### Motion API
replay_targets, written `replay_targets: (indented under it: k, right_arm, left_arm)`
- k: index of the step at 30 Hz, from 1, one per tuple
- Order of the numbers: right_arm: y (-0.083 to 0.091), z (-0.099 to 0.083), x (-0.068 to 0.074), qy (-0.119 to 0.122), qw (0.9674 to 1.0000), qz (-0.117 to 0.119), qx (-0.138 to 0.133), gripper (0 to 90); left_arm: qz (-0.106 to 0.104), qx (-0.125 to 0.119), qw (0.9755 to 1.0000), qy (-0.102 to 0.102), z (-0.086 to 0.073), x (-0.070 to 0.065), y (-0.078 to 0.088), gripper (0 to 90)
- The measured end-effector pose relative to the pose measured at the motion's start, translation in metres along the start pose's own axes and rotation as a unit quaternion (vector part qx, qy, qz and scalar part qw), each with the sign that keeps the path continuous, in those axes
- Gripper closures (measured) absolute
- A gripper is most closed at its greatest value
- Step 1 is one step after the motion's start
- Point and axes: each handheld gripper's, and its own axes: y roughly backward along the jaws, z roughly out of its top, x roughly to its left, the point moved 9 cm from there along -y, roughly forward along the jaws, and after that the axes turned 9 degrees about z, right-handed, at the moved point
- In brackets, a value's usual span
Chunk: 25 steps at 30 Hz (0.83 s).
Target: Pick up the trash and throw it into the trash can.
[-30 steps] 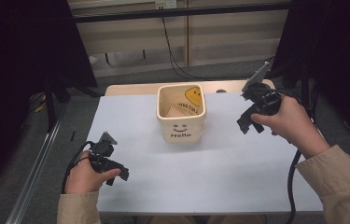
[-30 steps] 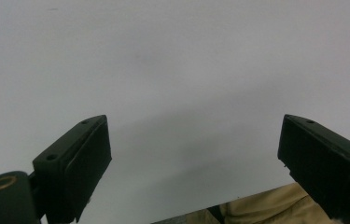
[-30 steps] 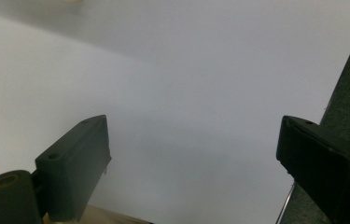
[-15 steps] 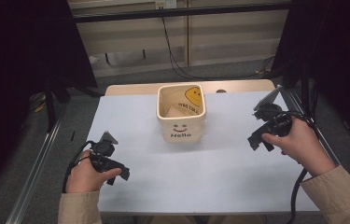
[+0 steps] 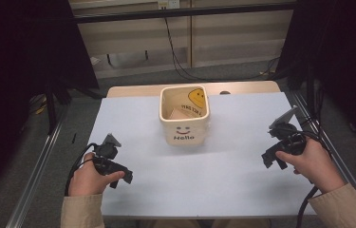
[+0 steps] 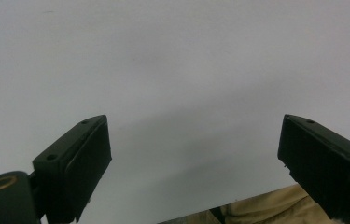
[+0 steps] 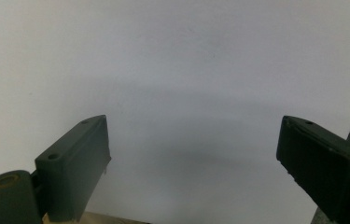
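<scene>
A cream square pot (image 5: 184, 115) with a smiley face and the word "Hello" stands at the middle back of the white sheet (image 5: 223, 156); something pale lies inside it. My left gripper (image 5: 121, 173) rests low at the front left, held in a hand, open and empty. In its own view the left gripper (image 6: 193, 154) has wide-apart jaws over bare white sheet. My right gripper (image 5: 270, 159) is at the right side, low over the sheet, open and empty. The right gripper (image 7: 193, 154) looks down on white sheet, with the table's dark edge at far right.
The white sheet covers a wooden table (image 5: 242, 87) whose far edge shows behind the pot. Metal rails (image 5: 40, 161) run along both sides. Cables (image 5: 175, 52) hang at the back. A beige sleeve (image 6: 261, 210) shows below the left jaws.
My right gripper has come down and toward me, from beside the pot's upper right to the sheet's right side. The left gripper has stayed put.
</scene>
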Motion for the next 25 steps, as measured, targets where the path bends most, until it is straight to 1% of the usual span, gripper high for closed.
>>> replay_targets:
  k: [2,3,4,5,6,8,9,10,11,14,16,17,18,19,21,22,25]
  right_arm:
    - [-0.003,-0.003,-0.004,-0.002,1.0000,0.000,-0.001,9.6]
    - [-0.005,-0.005,-0.006,-0.002,1.0000,-0.001,-0.003,9.5]
    - [-0.006,-0.007,-0.007,-0.007,1.0000,-0.004,-0.003,9.3]
    - [-0.008,-0.009,-0.009,-0.008,0.9999,-0.004,-0.004,9.2]
    - [-0.010,-0.011,-0.010,-0.011,0.9999,-0.002,-0.006,9.1]
    - [-0.014,-0.015,-0.014,-0.010,0.9999,-0.007,-0.005,9.1]
    - [-0.018,-0.018,-0.015,-0.013,0.9999,-0.005,-0.006,9.1]
    - [-0.019,-0.020,-0.016,-0.015,0.9999,-0.007,-0.003,9.1]
    - [-0.022,-0.022,-0.017,-0.015,0.9999,-0.008,-0.004,9.1]
    - [-0.028,-0.027,-0.018,-0.015,0.9999,-0.004,-0.001,9.0]
    - [-0.033,-0.031,-0.020,-0.015,0.9998,-0.008,-0.001,9.0]
    - [-0.034,-0.032,-0.021,-0.014,0.9999,-0.008,0.000,8.9]
    - [-0.036,-0.033,-0.020,-0.017,0.9998,-0.004,0.000,8.8]
    - [-0.037,-0.034,-0.021,-0.017,0.9999,-0.003,0.001,8.8]
    - [-0.038,-0.035,-0.023,-0.022,0.9997,-0.001,-0.004,8.7]
    - [-0.039,-0.035,-0.023,-0.022,0.9997,0.000,-0.006,8.5]
    - [-0.040,-0.037,-0.024,-0.025,0.9997,-0.001,-0.001,8.3]
  left_arm:
    - [-0.003,0.002,1.0000,0.000,0.000,0.000,0.000,9.4]
    - [-0.002,0.002,1.0000,0.001,0.000,0.000,0.000,9.4]
    - [0.001,0.001,1.0000,-0.003,0.000,0.001,0.000,9.4]
    - [-0.002,0.001,1.0000,0.002,0.000,0.000,0.000,9.4]
    - [-0.001,0.001,1.0000,0.002,0.000,0.000,0.000,9.4]
    - [-0.002,0.001,1.0000,0.002,0.000,0.001,0.000,9.4]
    - [-0.001,0.003,1.0000,0.002,-0.001,0.001,0.000,9.4]
    - [0.001,0.002,1.0000,0.002,0.000,0.002,0.000,9.4]
    - [-0.001,0.002,1.0000,0.001,0.000,0.001,0.000,9.4]
    - [0.000,0.003,1.0000,0.000,-0.001,0.002,0.000,9.4]
    - [-0.002,0.003,1.0000,0.005,-0.001,0.001,0.000,9.4]
    - [-0.003,0.003,1.0000,0.005,-0.001,0.001,0.000,9.4]
    - [-0.003,0.002,1.0000,0.005,0.000,0.001,-0.001,9.4]
    - [0.001,0.003,1.0000,0.000,0.000,0.002,-0.001,9.4]
    - [0.000,0.000,1.0000,0.004,0.000,0.002,-0.001,9.4]
    - [0.002,0.002,1.0000,0.003,0.000,0.002,-0.001,9.3]
    - [0.003,0.001,1.0000,0.002,0.001,0.002,-0.002,9.3]
